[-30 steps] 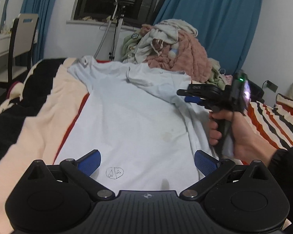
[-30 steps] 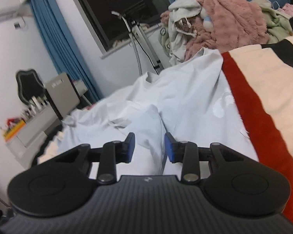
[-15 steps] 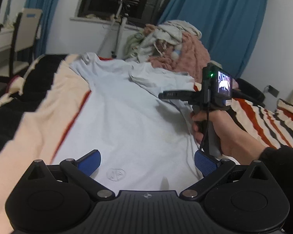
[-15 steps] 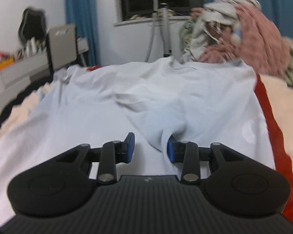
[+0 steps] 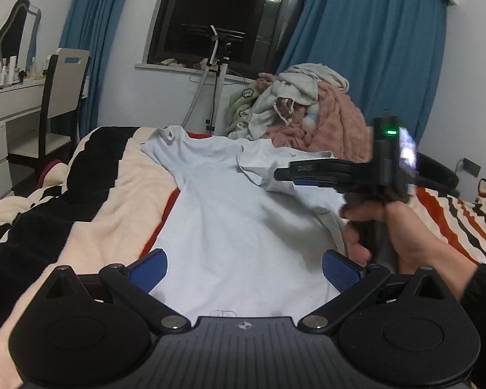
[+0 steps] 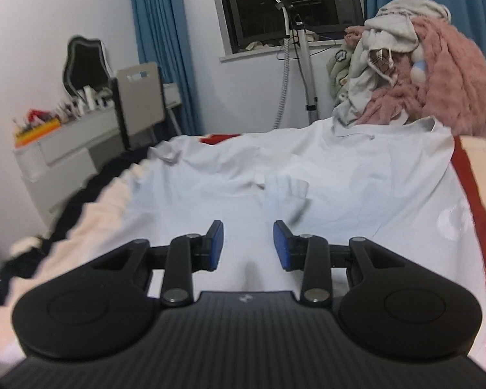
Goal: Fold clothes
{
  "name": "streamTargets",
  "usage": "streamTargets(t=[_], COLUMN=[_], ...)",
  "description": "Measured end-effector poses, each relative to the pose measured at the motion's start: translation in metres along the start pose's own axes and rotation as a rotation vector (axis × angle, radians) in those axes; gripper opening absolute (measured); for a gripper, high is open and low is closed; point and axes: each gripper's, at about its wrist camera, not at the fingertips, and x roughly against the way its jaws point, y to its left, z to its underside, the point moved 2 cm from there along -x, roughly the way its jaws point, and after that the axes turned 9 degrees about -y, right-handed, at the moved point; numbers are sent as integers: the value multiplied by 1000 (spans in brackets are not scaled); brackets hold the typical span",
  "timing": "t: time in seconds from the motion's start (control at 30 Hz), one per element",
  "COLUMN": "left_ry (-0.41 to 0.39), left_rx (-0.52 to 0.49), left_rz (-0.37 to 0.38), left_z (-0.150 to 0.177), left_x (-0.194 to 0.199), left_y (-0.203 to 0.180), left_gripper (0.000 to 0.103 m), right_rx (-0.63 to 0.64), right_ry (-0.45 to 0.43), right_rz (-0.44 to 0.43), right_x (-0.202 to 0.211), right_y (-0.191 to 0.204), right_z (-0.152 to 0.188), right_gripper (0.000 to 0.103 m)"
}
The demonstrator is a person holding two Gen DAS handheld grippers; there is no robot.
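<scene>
Now the pale blue cotton T-shirt [image 5: 243, 223] lies flat on the striped fleece blanket [image 5: 107, 194]; left gripper [image 5: 244, 267] spread wide, right gripper [image 6: 248, 244] parted, both empty.

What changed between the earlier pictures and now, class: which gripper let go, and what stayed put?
The right gripper released the folded-in sleeve, opened and drew back. The left gripper stayed wide open over the hem of the pale blue shirt, which stayed spread on the striped blanket.

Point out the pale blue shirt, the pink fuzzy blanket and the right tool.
pale blue shirt [image 5: 239, 227]: left wrist view, middle of its body.
pink fuzzy blanket [image 6: 450, 74]: right wrist view, upper folds.
right tool [image 6: 248, 244]: right wrist view, between fingertips.
</scene>
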Motion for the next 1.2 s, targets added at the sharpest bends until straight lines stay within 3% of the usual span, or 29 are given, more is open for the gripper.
streamTargets(t=[0.23, 0.3, 0.47, 0.6, 0.7, 0.73, 0.77, 0.97, 1.2], left_ry=[-9, -3, -11, -33, -25, -22, -19, -25, -37], left_rx=[8, -18, 33, -7, -15, -17, -20, -50, -75], left_rz=[-13, -40, -39, -70, -56, -52, -47, -27, -39], left_z=[-10, -13, -26, -32, -31, -31, -30, -33, -43], left_x=[18, 26, 48, 59, 61, 62, 63, 70, 76], left_y=[4, 6, 21, 21, 17, 15, 14, 5, 10], left_gripper=[103, 103, 103, 103, 103, 103, 103, 103, 103], right_rx=[78, 53, 9, 3, 23, 16, 10, 25, 28], right_ry=[-24, -55, -120, -151, -193, -201, -210, -175, -97], right_rz=[51, 89, 174, 221, 266, 271, 277, 310, 239], right_x=[68, 90, 140, 167, 186, 190, 194, 193, 169], right_y=[38, 43, 57, 70, 79, 80, 81, 84, 92], right_z=[6, 4, 7, 17, 22, 25, 27, 43, 51], right_gripper=[38, 38, 38, 38, 62, 79, 88, 88, 88])
